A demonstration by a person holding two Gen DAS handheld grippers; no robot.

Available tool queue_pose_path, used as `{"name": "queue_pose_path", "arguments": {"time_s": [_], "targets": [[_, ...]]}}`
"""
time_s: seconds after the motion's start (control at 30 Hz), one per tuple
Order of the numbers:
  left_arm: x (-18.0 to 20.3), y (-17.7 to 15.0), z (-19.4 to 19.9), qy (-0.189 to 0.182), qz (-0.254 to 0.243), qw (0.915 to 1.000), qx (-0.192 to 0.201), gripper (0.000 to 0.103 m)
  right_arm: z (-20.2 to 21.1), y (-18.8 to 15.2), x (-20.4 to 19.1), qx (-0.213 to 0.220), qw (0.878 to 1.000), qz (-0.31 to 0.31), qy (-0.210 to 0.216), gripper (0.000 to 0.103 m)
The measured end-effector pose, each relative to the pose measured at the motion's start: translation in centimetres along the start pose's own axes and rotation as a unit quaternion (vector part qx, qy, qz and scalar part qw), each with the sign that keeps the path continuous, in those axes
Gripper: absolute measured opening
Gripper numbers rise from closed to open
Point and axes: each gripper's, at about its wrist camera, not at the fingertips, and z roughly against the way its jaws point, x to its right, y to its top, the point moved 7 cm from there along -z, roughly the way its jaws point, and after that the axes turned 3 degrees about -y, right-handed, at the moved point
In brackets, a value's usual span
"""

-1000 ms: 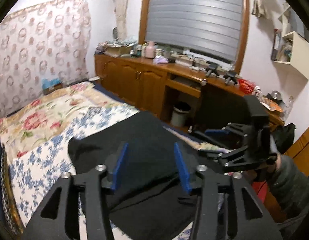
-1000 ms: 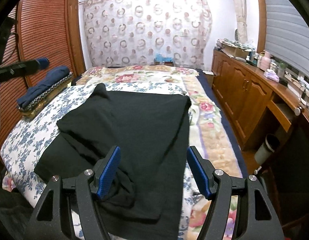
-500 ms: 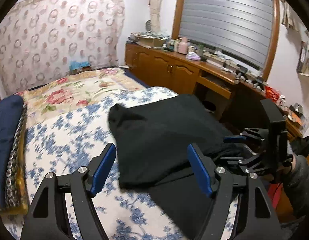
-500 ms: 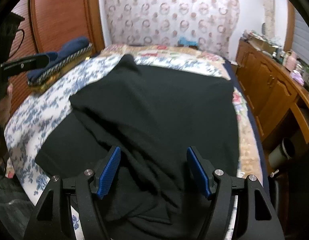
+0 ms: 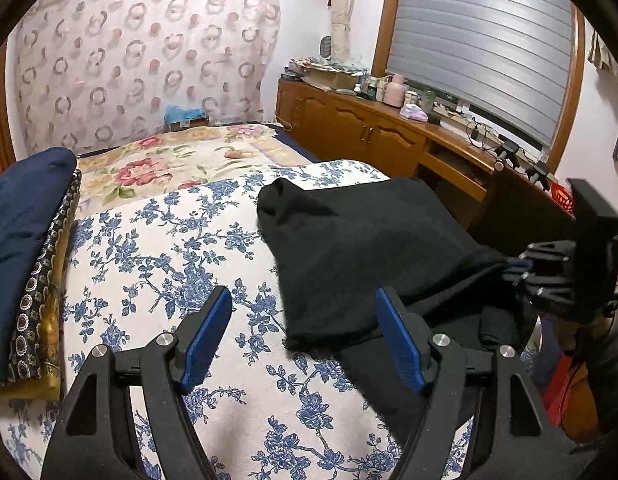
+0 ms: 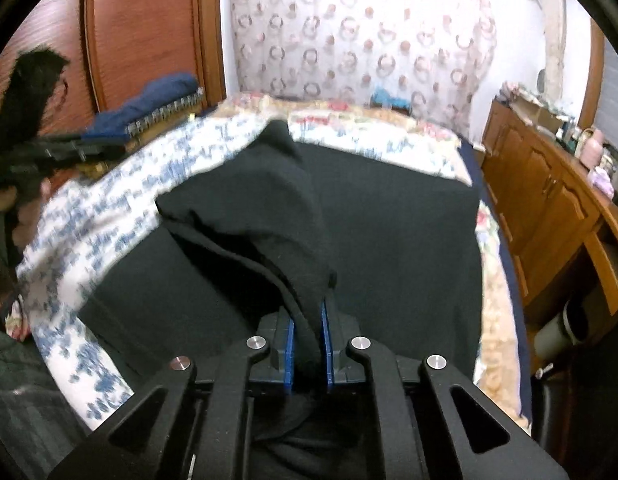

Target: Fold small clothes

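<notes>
The black, soft knit garment (image 6: 389,248) lies spread on the blue-flowered white bedspread (image 5: 157,264), one fold lifted into a ridge. We judge it light, limp and inclined to sag, so it is best taken at an edge or corner. Our right claw (image 6: 308,344) is pressed together, pinching that raised fold; our left claw (image 5: 305,340) stands spread and empty beside the near hem. The garment's shape, sleeves and lower edge are hidden under folds and claw. The bedspread's left side is blurred in the right view.
</notes>
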Motion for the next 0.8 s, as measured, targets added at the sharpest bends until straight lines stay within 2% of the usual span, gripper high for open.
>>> {"name": "queue_pose_path", "arguments": {"time_s": [0.17, 0.27, 0.5, 0.63, 0.8], "targets": [[0.0, 0.2, 0.1, 0.002, -0.004, 1.0000, 0.003, 0.075, 3.0, 1.1, 0.7, 0.034, 0.999, -0.007, -0.011, 0.010], [0.2, 0.4, 0.3, 0.003, -0.008, 0.9999, 0.008, 0.075, 3.9, 0.9, 1.4, 0.032, 0.999, 0.003, -0.029, 0.010], [0.7, 0.4, 0.4, 0.003, -0.014, 0.9998, 0.012, 0.075, 1.0, -2.1, 2.4, -0.035, 0.998, -0.010, -0.043, 0.010], [0.7, 0.4, 0.5, 0.005, -0.014, 0.9998, 0.014, 0.075, 0.2, -2.6, 2.6, -0.045, 0.998, -0.023, -0.039, 0.011], [0.8, 0.4, 0.6, 0.006, -0.015, 0.9998, 0.014, 0.075, 0.8, -2.1, 2.7, -0.046, 0.997, -0.019, -0.056, 0.025]]}}
